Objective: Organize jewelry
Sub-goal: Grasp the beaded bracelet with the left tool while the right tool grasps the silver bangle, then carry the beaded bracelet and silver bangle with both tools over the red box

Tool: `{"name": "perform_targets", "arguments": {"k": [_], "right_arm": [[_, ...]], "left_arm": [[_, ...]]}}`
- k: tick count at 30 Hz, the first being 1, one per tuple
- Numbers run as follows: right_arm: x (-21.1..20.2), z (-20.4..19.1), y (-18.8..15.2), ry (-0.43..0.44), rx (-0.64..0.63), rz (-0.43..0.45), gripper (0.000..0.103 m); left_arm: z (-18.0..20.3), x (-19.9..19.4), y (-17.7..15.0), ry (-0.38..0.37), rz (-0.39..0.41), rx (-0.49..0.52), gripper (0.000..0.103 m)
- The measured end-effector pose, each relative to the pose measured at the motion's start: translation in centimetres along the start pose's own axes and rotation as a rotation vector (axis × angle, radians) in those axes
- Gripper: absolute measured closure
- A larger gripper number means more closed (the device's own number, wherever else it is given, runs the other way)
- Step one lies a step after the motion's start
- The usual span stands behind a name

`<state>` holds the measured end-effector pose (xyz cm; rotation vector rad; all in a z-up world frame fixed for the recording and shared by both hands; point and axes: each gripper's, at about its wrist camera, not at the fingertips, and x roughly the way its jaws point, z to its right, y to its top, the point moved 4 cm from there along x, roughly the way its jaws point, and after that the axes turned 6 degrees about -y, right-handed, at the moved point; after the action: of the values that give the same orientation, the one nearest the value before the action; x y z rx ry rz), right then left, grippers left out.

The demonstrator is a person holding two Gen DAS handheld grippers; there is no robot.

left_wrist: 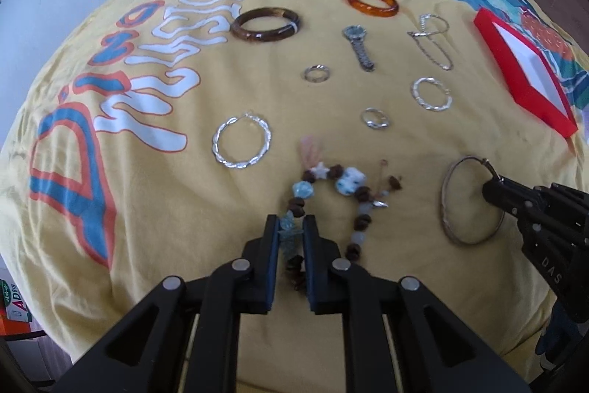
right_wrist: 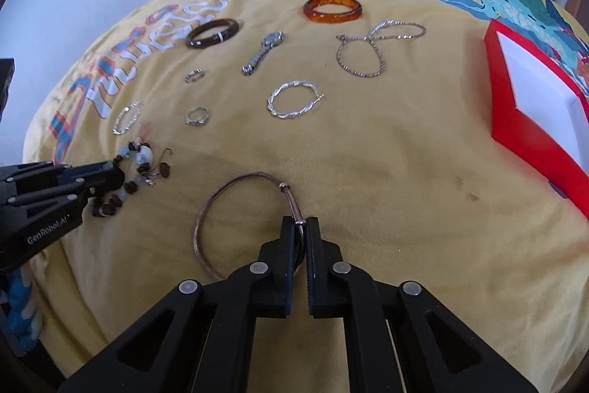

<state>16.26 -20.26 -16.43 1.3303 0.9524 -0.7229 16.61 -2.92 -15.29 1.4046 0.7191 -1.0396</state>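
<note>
My left gripper point(left_wrist: 291, 221) is shut on a beaded bracelet point(left_wrist: 344, 185) of brown and pale blue beads that lies on the yellow cloth; the bracelet also shows in the right wrist view point(right_wrist: 138, 172). My right gripper point(right_wrist: 300, 223) is shut on a thin bronze wire bangle point(right_wrist: 235, 186), also seen in the left wrist view point(left_wrist: 454, 205), near its clasp. A red jewelry box point(right_wrist: 515, 127) with a white lining lies open at the right; it also shows in the left wrist view point(left_wrist: 522, 76).
On the cloth lie a dark brown bangle point(left_wrist: 264, 24), an amber bangle point(left_wrist: 372, 2), a small watch point(left_wrist: 359, 46), a silver chain point(left_wrist: 432, 41), two twisted silver hoops point(left_wrist: 241, 144) point(left_wrist: 430, 93) and two rings point(left_wrist: 316, 73) point(left_wrist: 374, 118).
</note>
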Motion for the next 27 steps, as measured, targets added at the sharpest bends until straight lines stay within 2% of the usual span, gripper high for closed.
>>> {"name": "perform_targets", "arguments": {"k": [15,27], "right_arm": [[-8.0,0.7,-0.9,0.008,0.047,0.142,0.097],[-11.9,4.5,-0.5,-0.009,0.126,0.228,0.097]], "left_arm": [[2.2,-7.0,0.3,-0.027,0.114,0.02,0.092],[4.9,-11.2,2.7,-0.067,0.186,0.057,0.092]]}}
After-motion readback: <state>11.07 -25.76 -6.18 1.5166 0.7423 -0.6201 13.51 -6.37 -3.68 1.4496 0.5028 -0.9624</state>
